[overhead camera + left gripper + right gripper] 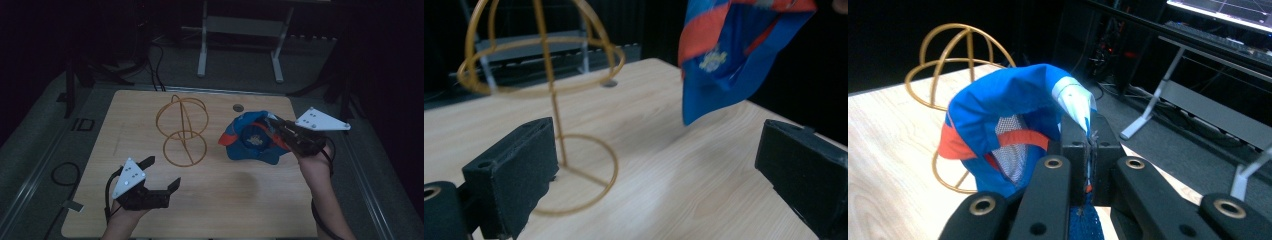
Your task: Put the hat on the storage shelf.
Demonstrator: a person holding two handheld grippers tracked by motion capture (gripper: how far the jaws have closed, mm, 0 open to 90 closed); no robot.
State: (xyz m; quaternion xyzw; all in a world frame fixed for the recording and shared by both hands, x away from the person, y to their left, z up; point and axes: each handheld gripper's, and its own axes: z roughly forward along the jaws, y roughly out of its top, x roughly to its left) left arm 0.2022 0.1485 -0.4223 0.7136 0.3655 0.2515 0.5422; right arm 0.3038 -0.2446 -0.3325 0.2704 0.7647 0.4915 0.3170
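At the near left of the pale wooden table, the left gripper hovers with its two black jaws spread wide and nothing between them; it points toward the far right, and in the left gripper view its foam pads frame bare tabletop; just beyond it, left of centre, stands the gold wire hat stand, a round base ring with a thin upright stem carrying a domed cage of hoops, upright on the table and apart from both grippers; to the right of the stand, near it but not visibly touching, hangs the blue fabric cap with orange trim and a mesh lining, lifted off the table with its long axis running left to right and its crown bulging toward the left and the stand; the cap sits at the tip of the right gripper, to that gripper's left; the right gripper's jaws are closed tight on the cap's edge, the fabric pinched between the pads in the right gripper view; the gripper itself points left from the table's right side.
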